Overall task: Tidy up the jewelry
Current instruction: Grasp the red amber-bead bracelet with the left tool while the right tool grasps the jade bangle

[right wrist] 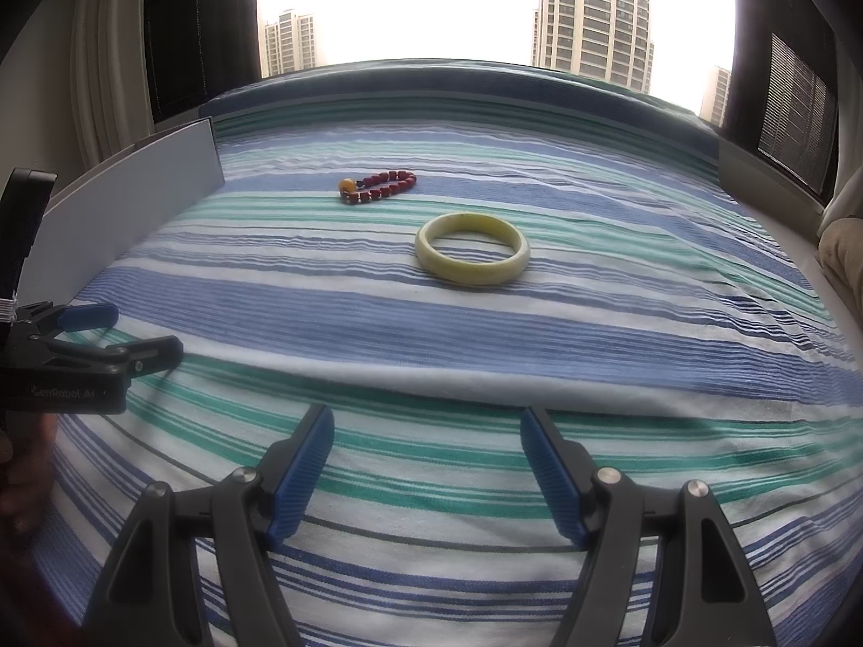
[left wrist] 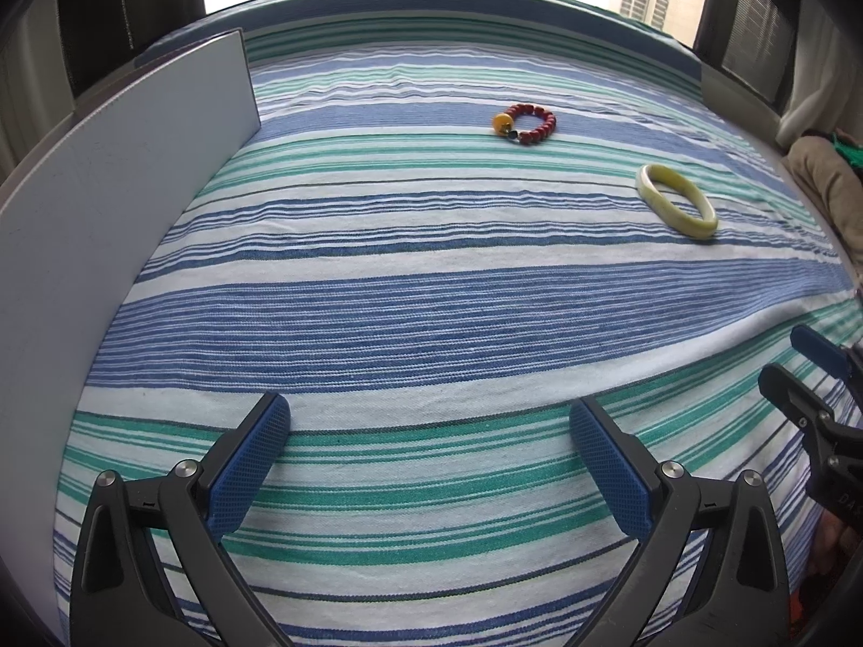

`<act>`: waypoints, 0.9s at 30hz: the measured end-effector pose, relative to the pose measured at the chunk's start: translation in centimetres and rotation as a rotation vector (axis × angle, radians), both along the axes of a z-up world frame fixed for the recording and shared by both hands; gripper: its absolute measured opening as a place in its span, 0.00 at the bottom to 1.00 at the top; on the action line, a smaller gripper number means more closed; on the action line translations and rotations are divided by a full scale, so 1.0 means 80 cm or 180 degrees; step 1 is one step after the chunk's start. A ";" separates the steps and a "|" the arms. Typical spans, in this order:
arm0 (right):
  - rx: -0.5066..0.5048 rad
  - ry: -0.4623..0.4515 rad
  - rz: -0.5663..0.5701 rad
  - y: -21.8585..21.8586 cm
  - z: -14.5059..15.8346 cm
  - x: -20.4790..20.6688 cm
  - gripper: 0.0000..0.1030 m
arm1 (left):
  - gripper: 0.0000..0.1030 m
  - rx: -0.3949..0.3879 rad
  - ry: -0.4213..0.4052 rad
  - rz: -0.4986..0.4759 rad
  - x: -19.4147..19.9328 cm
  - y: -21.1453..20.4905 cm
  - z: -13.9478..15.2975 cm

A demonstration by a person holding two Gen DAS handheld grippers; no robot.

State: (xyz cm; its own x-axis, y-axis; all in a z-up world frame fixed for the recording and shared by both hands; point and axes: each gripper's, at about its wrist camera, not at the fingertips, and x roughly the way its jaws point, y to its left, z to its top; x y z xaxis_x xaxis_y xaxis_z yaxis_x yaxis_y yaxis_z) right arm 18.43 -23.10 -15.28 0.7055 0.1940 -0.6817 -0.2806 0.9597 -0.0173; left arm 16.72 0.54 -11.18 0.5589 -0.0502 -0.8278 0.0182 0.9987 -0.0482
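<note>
A pale yellow-green bangle (right wrist: 473, 248) lies flat on the striped cloth (right wrist: 485, 334), ahead of my right gripper (right wrist: 426, 420), which stands open and empty well short of it. Behind the bangle rests a red bead bracelet (right wrist: 379, 186) with one orange bead. In the left wrist view the bangle (left wrist: 677, 200) and the bead bracelet (left wrist: 526, 123) lie far ahead to the right. My left gripper (left wrist: 429, 412) is open over the cloth (left wrist: 377, 312) with nothing between its blue pads. The right gripper (left wrist: 809, 361) shows at that view's right edge, the left gripper (right wrist: 135, 331) at the right wrist view's left edge.
A grey upright panel (left wrist: 108, 205) borders the cloth on the left, also the panel (right wrist: 135, 183) in the right wrist view. A window with tower blocks lies beyond the far edge. Beige fabric (left wrist: 825, 183) sits at the right. A low fold (right wrist: 539, 383) crosses the cloth.
</note>
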 end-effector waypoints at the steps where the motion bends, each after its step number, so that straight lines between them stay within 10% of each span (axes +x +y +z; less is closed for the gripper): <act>1: 0.0048 -0.0012 -0.0002 -0.003 0.001 -0.002 0.71 | 0.99 -0.0084 0.0068 0.0001 -0.003 0.006 0.007; 13: 0.0688 0.0166 0.0063 -0.070 0.036 -0.021 0.71 | 0.99 -0.0725 0.0025 -0.0366 0.033 0.024 0.221; 19: 0.0825 0.0160 -0.0010 -0.087 0.041 -0.016 0.71 | 0.98 -0.0664 0.0266 0.0019 0.185 -0.011 0.142; 27: 0.0873 0.0171 -0.0024 -0.110 0.053 -0.041 0.71 | 0.63 -0.0335 0.0558 0.0327 0.288 -0.056 0.023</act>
State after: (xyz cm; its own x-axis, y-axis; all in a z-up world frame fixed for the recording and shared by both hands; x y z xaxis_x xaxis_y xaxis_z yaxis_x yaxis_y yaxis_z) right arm 15.15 -31.87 -11.07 0.6718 0.3712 -0.6410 -0.2668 0.9286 0.2580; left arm 39.73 -3.95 -9.38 0.4135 -0.0917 -0.9059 -0.1011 0.9841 -0.1458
